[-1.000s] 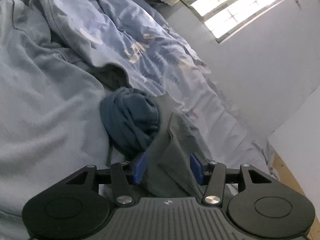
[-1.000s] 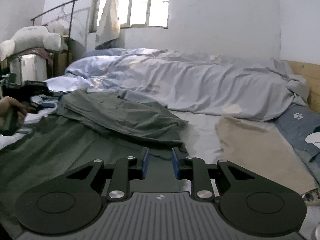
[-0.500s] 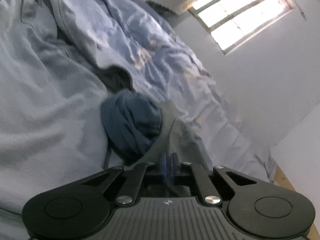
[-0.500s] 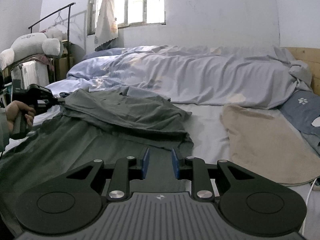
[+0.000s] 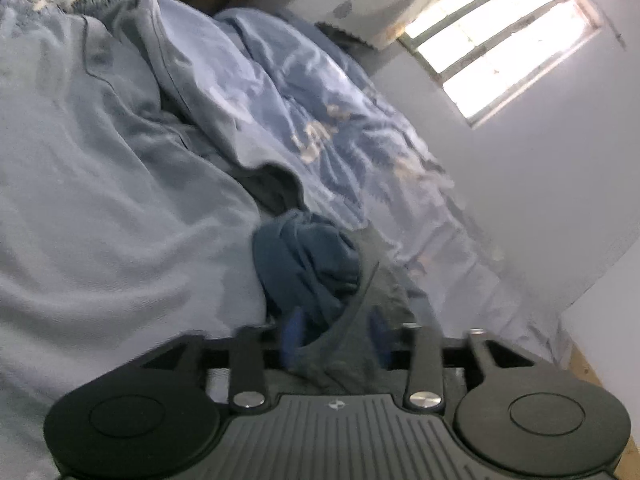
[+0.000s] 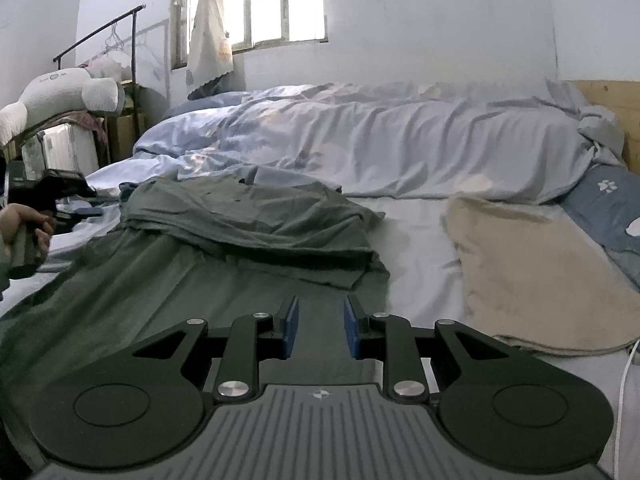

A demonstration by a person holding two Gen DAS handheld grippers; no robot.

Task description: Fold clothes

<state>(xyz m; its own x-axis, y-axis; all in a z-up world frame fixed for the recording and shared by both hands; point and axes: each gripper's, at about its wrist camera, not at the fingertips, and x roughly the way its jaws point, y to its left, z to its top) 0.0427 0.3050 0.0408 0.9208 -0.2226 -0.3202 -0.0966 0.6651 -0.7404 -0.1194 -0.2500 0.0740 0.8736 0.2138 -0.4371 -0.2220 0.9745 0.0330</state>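
Observation:
A dark grey-green garment (image 6: 248, 236) lies spread on the bed, its far part folded back over the near part. In the left wrist view its edge (image 5: 352, 336) lies between the blue pads of my left gripper (image 5: 336, 336), which stands open around it. My left gripper also shows in the right wrist view (image 6: 76, 210), held in a hand at the garment's left edge. My right gripper (image 6: 319, 330) is open and empty, just above the near part of the garment.
A bunched dark blue garment (image 5: 308, 264) lies beside the left gripper. A light blue duvet (image 6: 380, 136) is heaped along the far side of the bed. A beige blanket (image 6: 532, 268) and a blue pillow (image 6: 612, 204) lie at the right. A white plush (image 6: 60, 92) sits at the left.
My left gripper was open, shut on the garment's edge half a second ago, and now stands open again. My right gripper drew back and its jaws widened slightly.

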